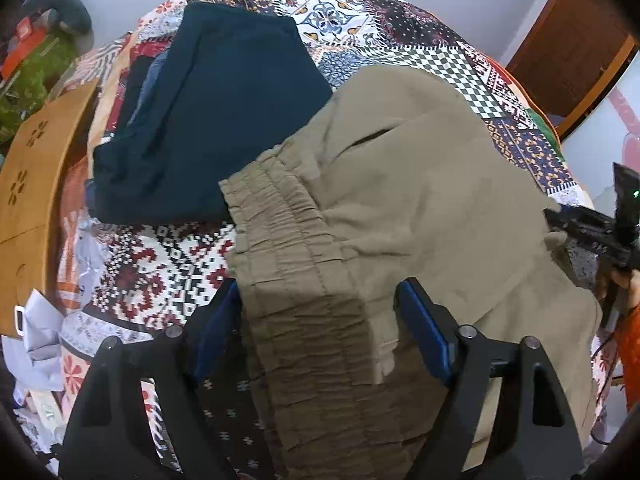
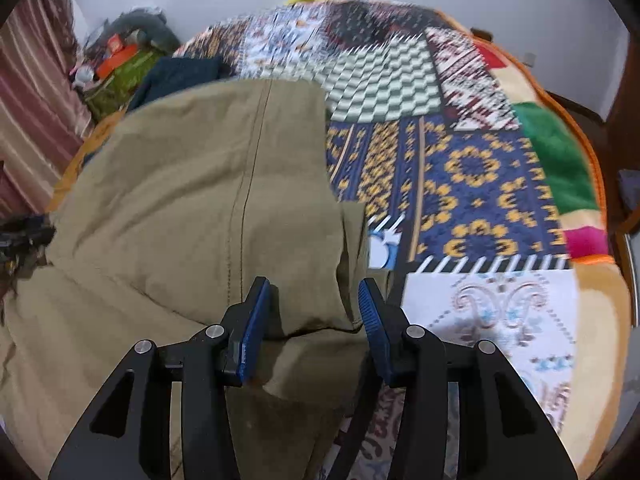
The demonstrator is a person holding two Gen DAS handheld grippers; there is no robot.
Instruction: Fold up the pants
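Khaki pants lie folded on the patchwork blanket. Their gathered elastic waistband points toward me. My left gripper hangs over that waistband, open wide, with the band lying between its blue pads and no grip on it. In the right wrist view the khaki pants show a long seam, and a folded edge bunches between the fingers. My right gripper is open around that bunched edge, its pads standing apart from the cloth.
A folded dark teal garment lies on the blanket beyond the waistband, also seen as the teal garment. A wooden board and loose clutter border the bed's left side. A brown door stands at the far right. The blanket stretches to the right.
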